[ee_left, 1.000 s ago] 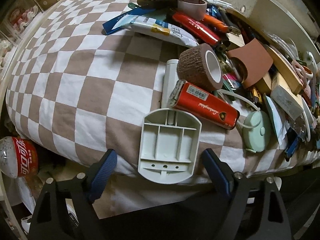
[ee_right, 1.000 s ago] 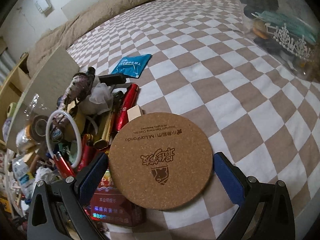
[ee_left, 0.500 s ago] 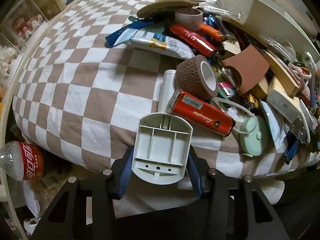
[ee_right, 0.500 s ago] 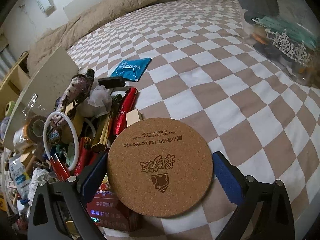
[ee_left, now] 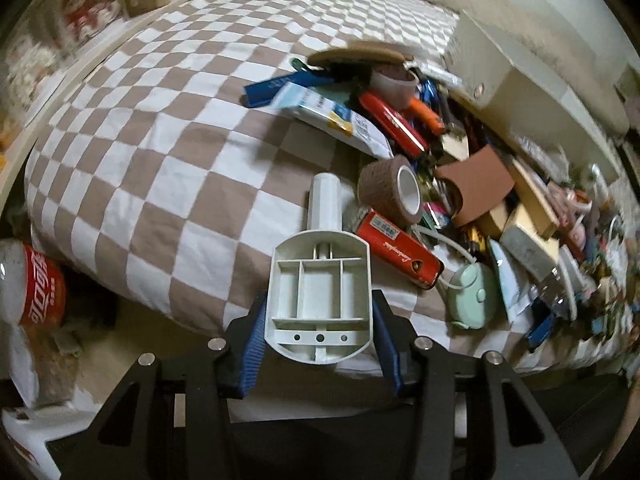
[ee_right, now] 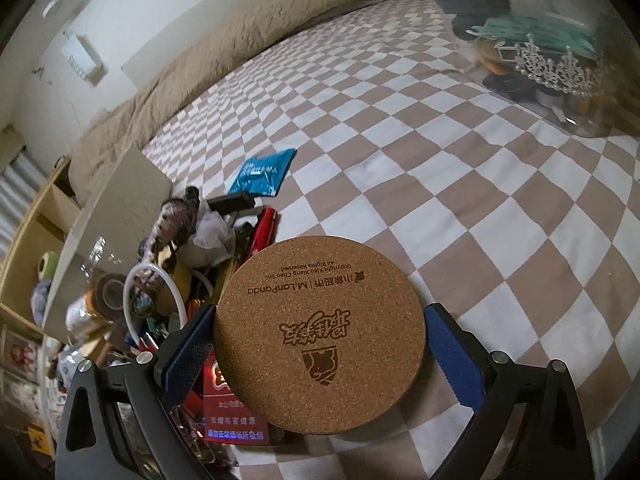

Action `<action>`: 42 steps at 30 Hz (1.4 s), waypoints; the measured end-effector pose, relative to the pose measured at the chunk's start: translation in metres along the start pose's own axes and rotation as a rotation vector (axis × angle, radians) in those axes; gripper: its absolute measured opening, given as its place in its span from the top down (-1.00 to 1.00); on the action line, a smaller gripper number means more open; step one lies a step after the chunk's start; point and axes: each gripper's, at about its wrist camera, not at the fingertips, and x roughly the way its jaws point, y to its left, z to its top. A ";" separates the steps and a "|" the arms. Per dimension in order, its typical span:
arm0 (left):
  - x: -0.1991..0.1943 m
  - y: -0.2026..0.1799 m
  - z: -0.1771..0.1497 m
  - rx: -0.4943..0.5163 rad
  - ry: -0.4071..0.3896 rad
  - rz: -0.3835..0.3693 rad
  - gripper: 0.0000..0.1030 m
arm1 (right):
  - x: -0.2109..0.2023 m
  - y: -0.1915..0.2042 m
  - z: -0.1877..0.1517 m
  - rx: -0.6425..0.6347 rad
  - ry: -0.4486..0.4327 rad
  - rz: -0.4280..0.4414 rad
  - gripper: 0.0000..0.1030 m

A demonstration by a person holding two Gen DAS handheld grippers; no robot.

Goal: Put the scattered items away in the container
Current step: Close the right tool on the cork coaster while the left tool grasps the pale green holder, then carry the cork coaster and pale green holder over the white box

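My left gripper (ee_left: 319,316) is shut on a white plastic piece (ee_left: 320,292) with a ribbed base and a tube-like stem, held just above the bed's edge. Beside it lies a pile of scattered items: a brown bandage roll (ee_left: 390,192), a red box (ee_left: 400,254) and a mint tape measure (ee_left: 470,300). My right gripper (ee_right: 320,344) is shut on a round cork coaster (ee_right: 320,332), its blue pads pressing both rims above the pile. A clear plastic container (ee_right: 540,40) holding a tiara and other things stands on the bed at the far right.
The checkered bedspread (ee_right: 440,200) stretches between the pile and the container. A blue packet (ee_right: 260,172) lies on it. A pale flat board (ee_left: 520,72) borders the pile. A cola bottle (ee_left: 38,284) stands on the floor below the bed's edge.
The left jaws closed on the white plastic piece and lifted it toward the camera. The right gripper kept hold of the cork coaster and shifted a little over the pile.
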 end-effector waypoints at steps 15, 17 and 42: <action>-0.054 0.004 0.015 -0.061 -0.175 -0.052 0.07 | -0.034 0.018 0.001 0.005 -0.096 0.077 -0.95; -0.056 -0.003 0.018 -0.048 -0.188 -0.068 0.07 | -0.040 0.030 0.000 -0.025 -0.103 0.094 -0.95; -0.073 -0.138 0.080 0.223 -0.339 -0.312 0.07 | -0.037 0.205 -0.040 -0.406 0.089 0.409 -0.95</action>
